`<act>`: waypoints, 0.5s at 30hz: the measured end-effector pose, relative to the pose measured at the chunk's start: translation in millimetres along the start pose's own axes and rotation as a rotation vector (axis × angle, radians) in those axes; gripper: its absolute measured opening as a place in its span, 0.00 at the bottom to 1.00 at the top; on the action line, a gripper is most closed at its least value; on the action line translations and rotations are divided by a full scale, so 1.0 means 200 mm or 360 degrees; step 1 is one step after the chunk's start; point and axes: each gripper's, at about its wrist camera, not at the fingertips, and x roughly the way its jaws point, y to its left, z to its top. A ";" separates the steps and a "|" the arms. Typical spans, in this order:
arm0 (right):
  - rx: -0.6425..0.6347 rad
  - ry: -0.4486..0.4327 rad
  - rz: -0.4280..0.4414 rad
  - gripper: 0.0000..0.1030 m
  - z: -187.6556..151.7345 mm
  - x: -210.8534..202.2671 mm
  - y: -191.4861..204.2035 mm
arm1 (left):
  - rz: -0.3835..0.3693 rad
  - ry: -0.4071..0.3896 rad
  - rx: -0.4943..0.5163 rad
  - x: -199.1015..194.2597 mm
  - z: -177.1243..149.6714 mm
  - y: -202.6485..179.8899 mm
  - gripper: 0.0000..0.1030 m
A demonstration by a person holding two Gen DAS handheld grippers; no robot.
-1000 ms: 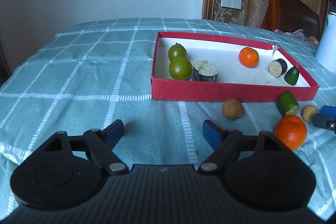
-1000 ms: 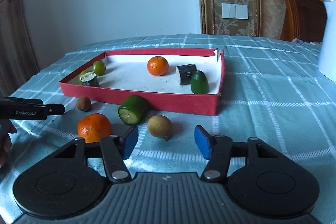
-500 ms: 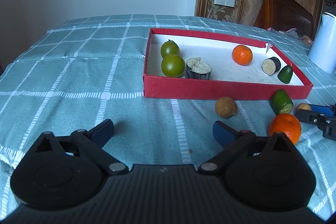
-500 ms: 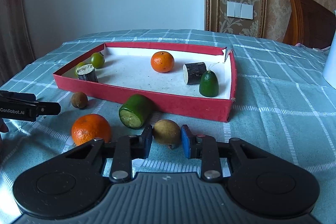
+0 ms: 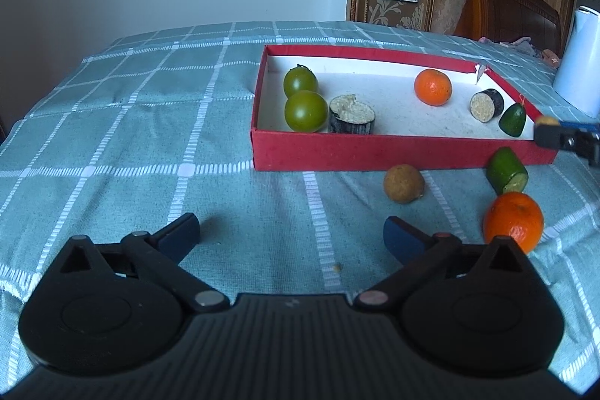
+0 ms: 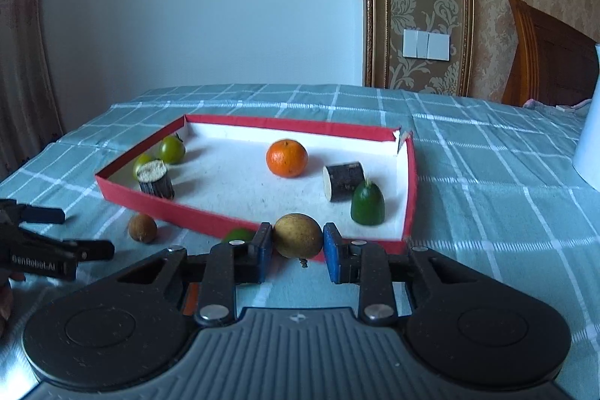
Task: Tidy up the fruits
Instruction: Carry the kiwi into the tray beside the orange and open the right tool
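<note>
Since the earlier frame our right gripper [image 6: 297,244] has clamped and lifted the round tan-brown fruit [image 6: 298,235], lower centre, for boxing; left gripper [image 5: 290,235] gapes empty.

A woven teal cloth with white checks [image 5: 157,145] is covering the surface, looking matt and faintly ribbed. The shallow red tray [image 5: 337,154] is showing fuzzy, felt-like outer walls and a white, grainy, paper-like floor. The round green tomatoes [image 5: 305,110] are shining smooth and glossy, while the orange mandarin [image 5: 513,220] on the cloth is showing dimpled, softly gleaming peel. The small tan round fruit [image 6: 298,235] is looking dull and rough-skinned between the right gripper [image 6: 296,252]'s matt blue pads [image 6: 331,250]. The black plastic bodies are carrying shiny metal rivets [image 6: 214,312].
</note>
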 end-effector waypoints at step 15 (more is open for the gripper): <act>-0.0111 0.0106 -0.0057 0.28 0.16 0.39 0.10 | 0.0012 0.0006 0.0015 0.00 0.00 -0.01 1.00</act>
